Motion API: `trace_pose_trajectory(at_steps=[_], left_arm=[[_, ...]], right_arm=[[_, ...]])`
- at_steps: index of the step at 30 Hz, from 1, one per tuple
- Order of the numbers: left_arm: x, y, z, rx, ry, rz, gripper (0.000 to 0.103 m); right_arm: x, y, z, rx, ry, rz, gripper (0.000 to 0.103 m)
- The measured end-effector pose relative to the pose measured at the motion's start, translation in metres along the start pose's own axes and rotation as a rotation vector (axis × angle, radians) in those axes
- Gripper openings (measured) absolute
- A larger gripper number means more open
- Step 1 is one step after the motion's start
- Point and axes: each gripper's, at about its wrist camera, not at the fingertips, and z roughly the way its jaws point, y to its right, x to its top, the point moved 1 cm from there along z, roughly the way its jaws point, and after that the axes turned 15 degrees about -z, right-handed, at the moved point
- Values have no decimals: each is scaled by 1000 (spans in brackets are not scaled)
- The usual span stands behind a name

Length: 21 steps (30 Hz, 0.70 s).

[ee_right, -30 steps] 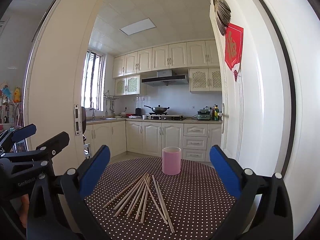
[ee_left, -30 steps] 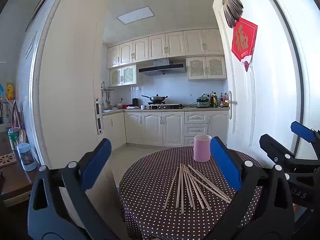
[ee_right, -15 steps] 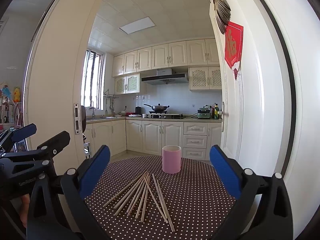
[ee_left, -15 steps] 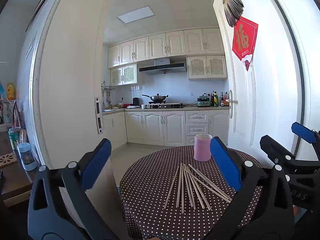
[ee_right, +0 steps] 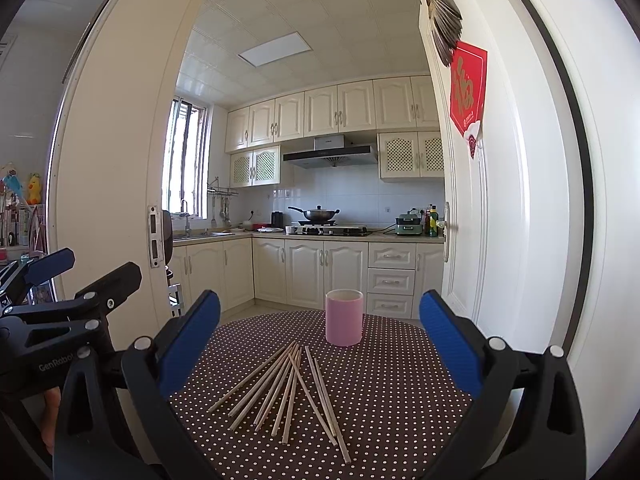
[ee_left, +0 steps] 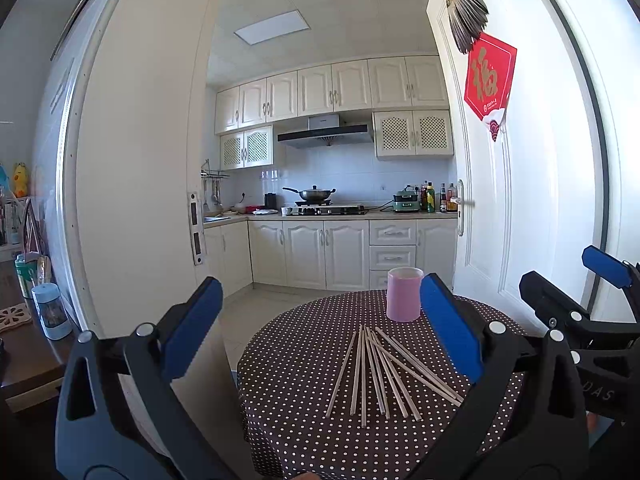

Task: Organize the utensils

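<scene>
Several wooden chopsticks [ee_left: 384, 368] lie fanned out on a round table with a brown polka-dot cloth [ee_left: 304, 420]; they also show in the right wrist view [ee_right: 288, 388]. A pink cup [ee_left: 404, 294] stands upright just behind them, also seen in the right wrist view [ee_right: 344, 317]. My left gripper [ee_left: 320, 328] is open and empty, held above the table's near edge. My right gripper [ee_right: 320, 336] is open and empty, also short of the chopsticks. Each gripper shows at the edge of the other's view.
An open white door [ee_left: 520, 200] with a red decoration [ee_left: 488, 76] stands right of the table. A white door frame [ee_left: 132, 200] is at the left. A side table with a small bottle [ee_left: 50, 312] is far left. Kitchen cabinets [ee_left: 328, 252] are behind.
Both views have shifted very slightly; the table and cup sit a little lower in the right wrist view. Both grippers remain open and nothing on the table has moved.
</scene>
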Motion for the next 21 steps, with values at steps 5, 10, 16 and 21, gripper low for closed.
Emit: trace_pose_trajectory(at_steps=[5, 10, 16, 21], left_arm=[[0, -1, 1, 1, -3, -1, 97], [0, 0, 3, -1, -7, -3, 97], [-1, 0, 4, 2, -11, -2, 97], [-2, 0, 4, 4, -10, 1, 97]], right_arm=[[0, -1, 0, 2, -3, 0, 96], [0, -1, 1, 3, -4, 0, 96], [-1, -2, 1, 5, -11, 2, 96], [-2, -2, 2, 6, -17, 5, 96]])
